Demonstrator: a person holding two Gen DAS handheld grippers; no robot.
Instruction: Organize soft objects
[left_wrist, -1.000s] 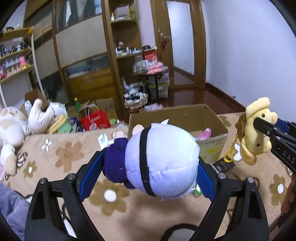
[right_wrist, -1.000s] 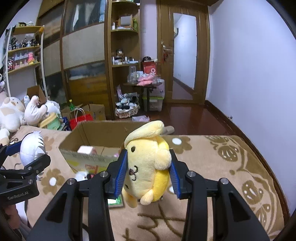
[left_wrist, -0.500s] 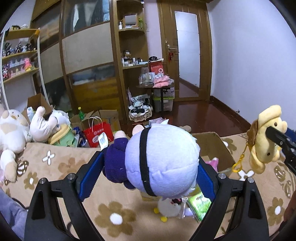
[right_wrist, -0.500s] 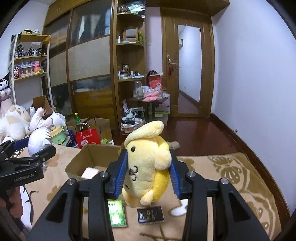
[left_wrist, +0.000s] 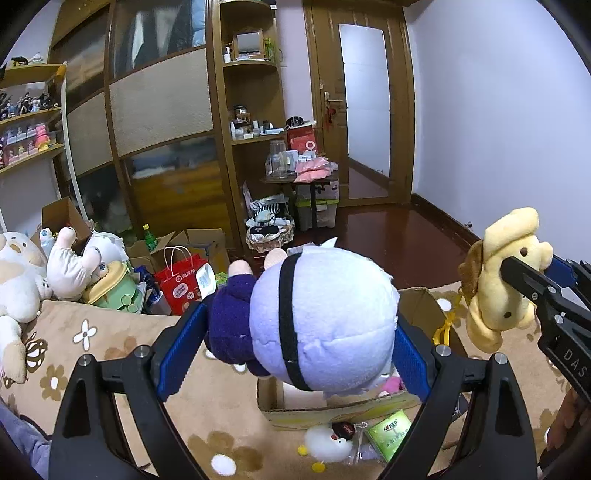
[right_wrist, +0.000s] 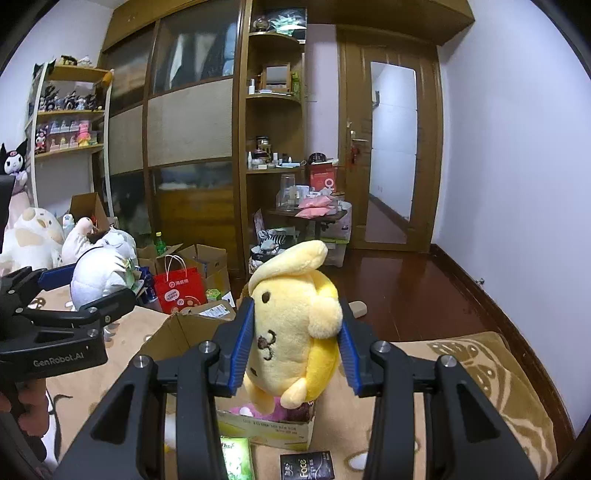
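Note:
My left gripper (left_wrist: 291, 339) is shut on a plush doll with a pale lilac head and dark purple body (left_wrist: 317, 321), held in the air above the open cardboard box (left_wrist: 421, 306). My right gripper (right_wrist: 295, 347) is shut on a yellow plush dog (right_wrist: 291, 325), held above the same box (right_wrist: 177, 332). The yellow dog also shows at the right in the left wrist view (left_wrist: 498, 280), and the lilac doll at the left in the right wrist view (right_wrist: 98, 273). Something pink (right_wrist: 243, 410) lies inside the box.
The box stands on a beige flowered blanket (left_wrist: 110, 339). A small white plush (left_wrist: 325, 443), a green packet (left_wrist: 391, 432) and a black packet (right_wrist: 306, 465) lie in front of it. Large plush toys (left_wrist: 22, 273), a red bag (left_wrist: 181, 284) and boxes lie beyond.
Both grippers have risen with their plush toys and now hang higher over the box; the box sits lower and closer under them in both views.

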